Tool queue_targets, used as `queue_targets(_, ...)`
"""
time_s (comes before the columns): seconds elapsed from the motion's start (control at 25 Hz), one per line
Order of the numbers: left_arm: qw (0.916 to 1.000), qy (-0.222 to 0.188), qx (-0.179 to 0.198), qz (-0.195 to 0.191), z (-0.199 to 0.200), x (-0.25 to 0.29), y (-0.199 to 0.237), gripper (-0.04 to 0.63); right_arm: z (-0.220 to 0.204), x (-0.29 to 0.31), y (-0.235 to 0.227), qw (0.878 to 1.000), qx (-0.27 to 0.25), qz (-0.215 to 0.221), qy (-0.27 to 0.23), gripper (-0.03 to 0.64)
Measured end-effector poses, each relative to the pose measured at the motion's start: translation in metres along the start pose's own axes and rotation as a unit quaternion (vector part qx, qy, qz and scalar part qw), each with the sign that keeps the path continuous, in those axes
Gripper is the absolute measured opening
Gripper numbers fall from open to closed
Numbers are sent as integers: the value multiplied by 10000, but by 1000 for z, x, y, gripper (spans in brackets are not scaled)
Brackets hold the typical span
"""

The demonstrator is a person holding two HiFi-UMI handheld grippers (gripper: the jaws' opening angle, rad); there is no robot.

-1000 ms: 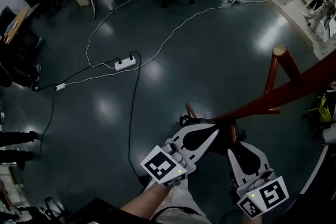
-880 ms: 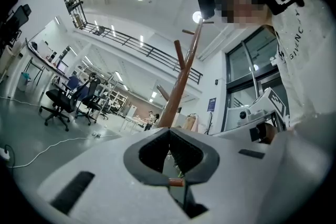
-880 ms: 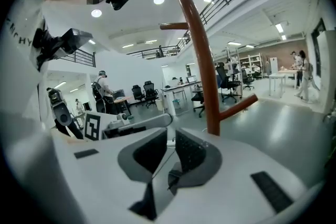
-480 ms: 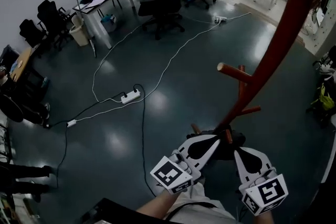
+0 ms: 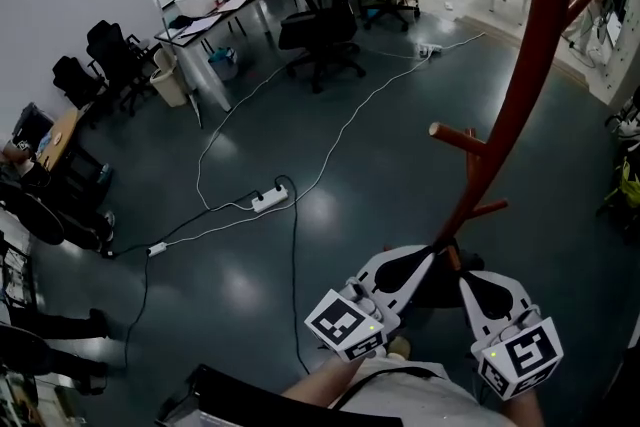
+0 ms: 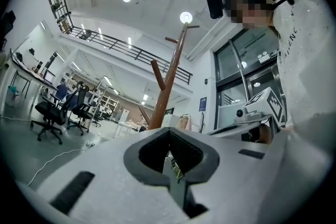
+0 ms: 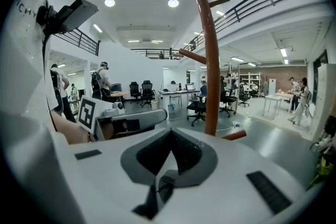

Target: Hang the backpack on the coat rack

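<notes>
The red-brown coat rack rises from between my grippers to the top right, with a short peg sticking out to the left. My left gripper and right gripper sit side by side at the foot of the pole. A dark bundle, the backpack, hangs between their tips, mostly hidden. In the left gripper view the jaws are closed, with the rack ahead. In the right gripper view the jaws pinch a dark strap, and the pole stands just beyond.
A white power strip and long cables cross the dark floor on the left. Office chairs and desks stand at the back. Someone's shoes show at the left edge, and people stand far off.
The head view has tilted up, so the rack pole now stands taller and more upright. Both grippers stay together at its foot with the dark bundle and have slid right in the picture.
</notes>
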State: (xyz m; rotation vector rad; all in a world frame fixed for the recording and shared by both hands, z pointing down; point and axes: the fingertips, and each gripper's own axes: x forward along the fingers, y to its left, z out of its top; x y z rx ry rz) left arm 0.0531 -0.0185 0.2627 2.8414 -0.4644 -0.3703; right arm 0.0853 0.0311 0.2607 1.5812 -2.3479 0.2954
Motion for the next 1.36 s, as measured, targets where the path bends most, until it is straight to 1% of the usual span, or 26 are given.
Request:
queue_targets(0.36,9998,-121,75,113,13,-9,16,11,4,10,7,9998,-166,64,-5,15)
queue_targets(0.72,9996,-192,150,120,20,-16,20,11,14,13,10,9997,-223,94,-101,15)
queue_targets(1.08,9998,-146,155,52,14,-13,19,11,3,10,4,10000,-35,6,-54,15)
queue_targets(1.36,9999,-94,104,85,14,-11,22,11,7,12,2,10000,16,31,-62,15)
